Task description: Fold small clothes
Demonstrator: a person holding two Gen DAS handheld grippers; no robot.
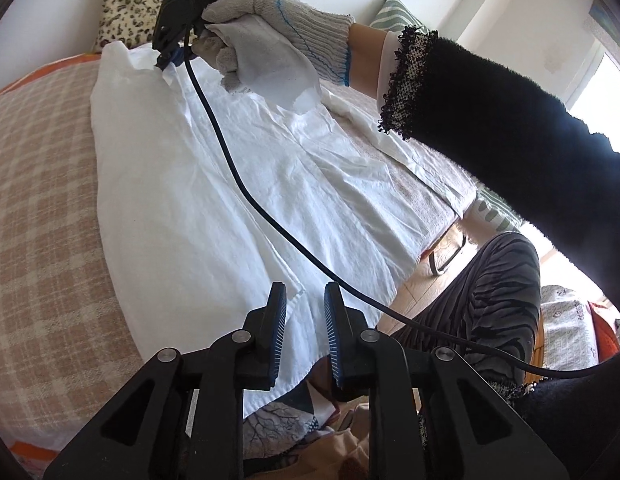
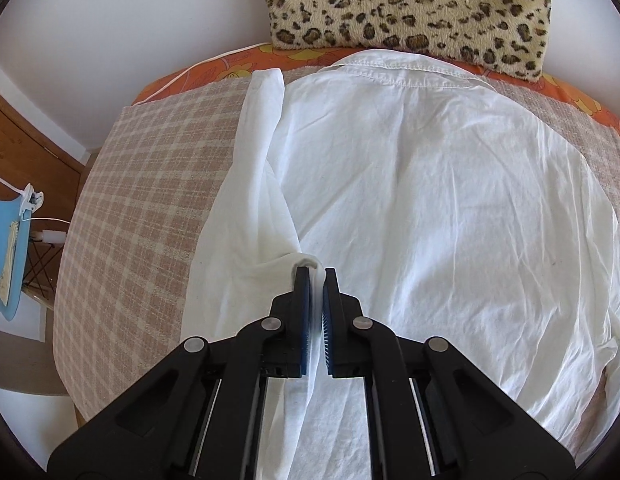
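A plain white cotton shirt [image 2: 430,200] lies on a beige-and-cream checked woven bedcover [image 2: 142,184], with an orange flowered sheet [image 2: 214,68] showing at its far edge. Beyond sits a tan plush pillow with black-and-brown leopard spots [image 2: 410,4]. Both black grippers carry blue ribbed pads [image 1: 278,328]. The knitted glove [image 1: 278,28] is grey with blue stitching; the fuzzy sleeve [image 1: 510,128] is black.

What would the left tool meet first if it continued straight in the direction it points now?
Probably the white cotton shirt on the checked bed cover: its hem lies just beyond the open left tool. The black cable passes slightly right; depth is uncertain.
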